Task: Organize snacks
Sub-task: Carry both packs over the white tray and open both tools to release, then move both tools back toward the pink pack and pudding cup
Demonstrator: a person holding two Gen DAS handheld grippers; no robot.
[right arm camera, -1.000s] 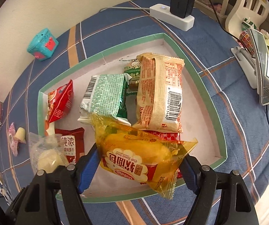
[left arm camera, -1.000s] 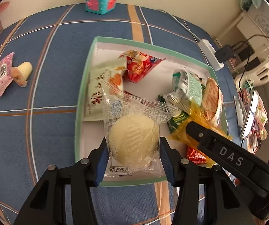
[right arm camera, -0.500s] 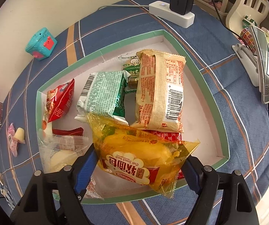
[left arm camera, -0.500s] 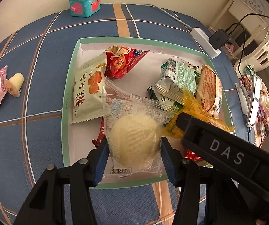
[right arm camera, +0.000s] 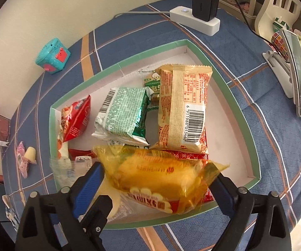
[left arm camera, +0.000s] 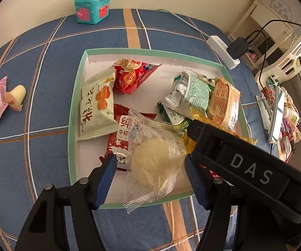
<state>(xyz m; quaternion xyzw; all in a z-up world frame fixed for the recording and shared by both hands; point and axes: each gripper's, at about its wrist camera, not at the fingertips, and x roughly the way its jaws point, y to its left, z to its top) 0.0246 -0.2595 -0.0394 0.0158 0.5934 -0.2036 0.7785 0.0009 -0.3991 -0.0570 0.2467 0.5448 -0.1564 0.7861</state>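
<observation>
A green-rimmed white tray point(left arm camera: 150, 52) on the blue plaid cloth holds several snack packets. My left gripper point(left arm camera: 150, 160) is over its near edge with its jaws opening. A clear bag with a pale round bun point(left arm camera: 154, 167) lies between the pads, and a gap shows at the left pad. My right gripper point(right arm camera: 156, 171) is beside it on the right, jaws also opening wide. A yellow cake packet point(right arm camera: 160, 177) rests tilted between them on the snacks in the tray point(right arm camera: 119, 67). The right gripper's black finger point(left arm camera: 248, 167) crosses the left wrist view.
In the tray lie a red packet point(left arm camera: 131, 77), a cream packet point(left arm camera: 97, 108), a green-white packet point(right arm camera: 123, 113) and an orange packet point(right arm camera: 184, 108). Outside it are a jelly cup point(left arm camera: 17, 97), a teal toy chest point(left arm camera: 92, 7), a power strip point(right arm camera: 194, 19) and a phone stand point(right arm camera: 297, 73).
Both pairs of jaws have widened. The bun bag has slipped from the left pads onto the tray's near edge. The yellow packet has tipped forward and sunk lower between the right pads.
</observation>
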